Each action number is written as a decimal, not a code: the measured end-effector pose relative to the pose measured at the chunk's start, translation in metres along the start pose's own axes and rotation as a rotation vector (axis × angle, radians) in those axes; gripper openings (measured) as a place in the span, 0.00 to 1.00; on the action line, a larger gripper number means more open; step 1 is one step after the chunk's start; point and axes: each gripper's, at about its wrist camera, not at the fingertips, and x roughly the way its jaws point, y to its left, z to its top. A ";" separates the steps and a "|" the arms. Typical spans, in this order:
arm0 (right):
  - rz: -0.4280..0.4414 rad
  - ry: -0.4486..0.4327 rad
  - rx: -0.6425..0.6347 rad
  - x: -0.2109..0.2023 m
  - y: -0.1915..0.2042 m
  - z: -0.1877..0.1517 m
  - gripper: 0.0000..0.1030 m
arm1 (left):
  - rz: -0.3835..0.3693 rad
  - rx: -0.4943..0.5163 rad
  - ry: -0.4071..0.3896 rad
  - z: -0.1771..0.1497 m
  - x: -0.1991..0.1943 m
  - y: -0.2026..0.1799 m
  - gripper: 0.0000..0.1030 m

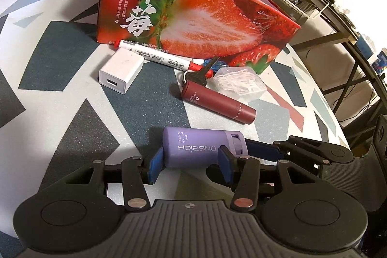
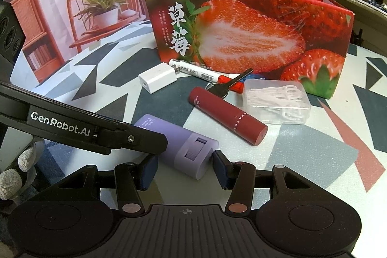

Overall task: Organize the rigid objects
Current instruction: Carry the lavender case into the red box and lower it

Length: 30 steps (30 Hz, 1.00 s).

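Closest thing in the left wrist view is the left tongs (image 1: 191, 162), and they're clamped around the purple cylinder (image 1: 203, 149), both blue pads pressed on its sides. The cylinder lies on its side on the bench (image 1: 72, 117), so it hasn't gone anywhere yet. Past it sits the dark red tube (image 1: 217, 102), a white charger (image 1: 121, 70), a marker (image 1: 159, 56) lying along the foot of the strawberry box (image 1: 193, 21), a key (image 1: 200, 74) and a clear plastic case (image 1: 239, 81) of little white picks. You can't see inside the box from here, so no idea if anything's in it already.

Right wrist view: the right tongs (image 2: 185, 172) come at the same purple cylinder (image 2: 183, 149) from its ribbed end. The right-hand pad touches or nearly touches it, but the other pad is tucked behind the left tool's arm, so I can't tell if they're actually gripping. A gloved hand (image 2: 14, 173) shows at the left edge. The red tube (image 2: 229, 113), charger (image 2: 157, 77), marker (image 2: 200, 71), key (image 2: 229, 84) and clear case (image 2: 278, 100) are all loose on the bench in front of the strawberry box (image 2: 254, 40).

My read: this looks like early days. Six loose items are on the bench, and only the cylinder is in hand. Presumably it all goes in the box.
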 end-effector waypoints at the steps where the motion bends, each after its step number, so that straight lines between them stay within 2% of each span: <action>1: 0.001 0.000 0.001 0.000 0.000 0.000 0.45 | 0.003 0.004 -0.004 0.000 -0.001 -0.001 0.50; 6: -0.008 -0.051 -0.012 -0.010 0.002 0.009 0.45 | 0.002 0.050 -0.068 0.009 -0.014 -0.007 0.50; 11: -0.039 -0.129 -0.060 -0.023 0.004 0.032 0.45 | 0.000 0.101 -0.139 0.032 -0.029 -0.018 0.49; 19: -0.081 -0.256 -0.132 -0.042 -0.009 0.090 0.45 | -0.041 0.095 -0.236 0.094 -0.043 -0.032 0.48; 22: -0.104 -0.291 -0.151 -0.045 -0.020 0.117 0.45 | -0.034 0.125 -0.267 0.122 -0.042 -0.041 0.48; 27: -0.122 -0.321 -0.150 -0.040 -0.046 0.154 0.45 | -0.051 0.119 -0.271 0.163 -0.032 -0.049 0.48; 30: -0.121 -0.296 -0.134 -0.029 -0.067 0.167 0.45 | -0.069 0.099 -0.237 0.180 -0.015 -0.050 0.48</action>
